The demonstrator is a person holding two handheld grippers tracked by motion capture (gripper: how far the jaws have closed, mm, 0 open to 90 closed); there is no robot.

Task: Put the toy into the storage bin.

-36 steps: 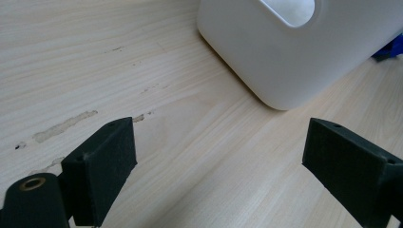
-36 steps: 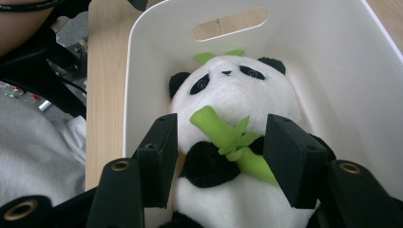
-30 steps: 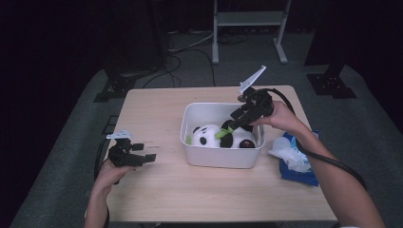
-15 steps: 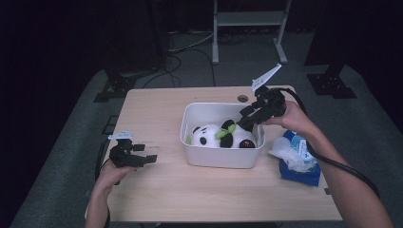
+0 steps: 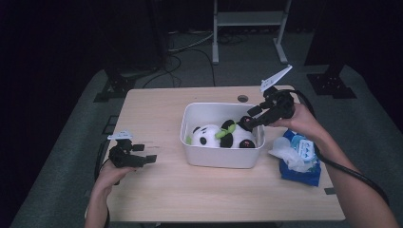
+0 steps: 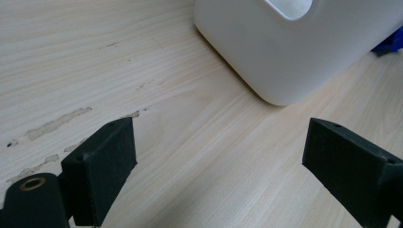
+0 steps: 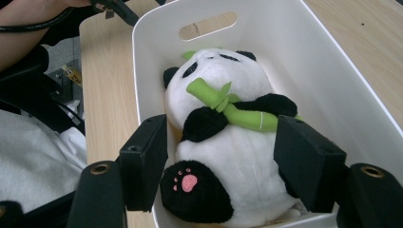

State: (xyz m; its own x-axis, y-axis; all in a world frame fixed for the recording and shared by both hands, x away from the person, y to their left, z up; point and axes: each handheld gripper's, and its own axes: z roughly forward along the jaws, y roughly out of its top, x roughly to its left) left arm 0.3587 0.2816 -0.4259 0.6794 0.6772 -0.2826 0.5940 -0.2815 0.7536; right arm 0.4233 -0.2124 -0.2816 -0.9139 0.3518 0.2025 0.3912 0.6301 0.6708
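Note:
A black-and-white panda plush (image 5: 219,135) holding a green bamboo stalk lies on its back in a white plastic bin (image 5: 221,159) at the middle of the table. My right gripper (image 5: 244,122) hovers over the bin's right end and points down at the plush. In the right gripper view its jaws have just been opening. They stand either side of the panda (image 7: 223,161) without pressing on it, and the right gripper (image 7: 221,128) is open. My left gripper (image 5: 145,153) rests low on the table's left side. The left gripper (image 6: 218,142) is open over bare wood.
A blue wet-wipes pack (image 5: 299,159) with a white wipe sticking out lies right of the bin. The bin's wall (image 6: 294,52) stands just ahead of the left gripper. The wooden table (image 5: 157,109) has a cable hole (image 5: 243,98) behind the bin.
My right gripper has drawn back to the right from inside the bin to its right rim, and its jaws have spread. The panda stays in the bin. The left hand has kept still.

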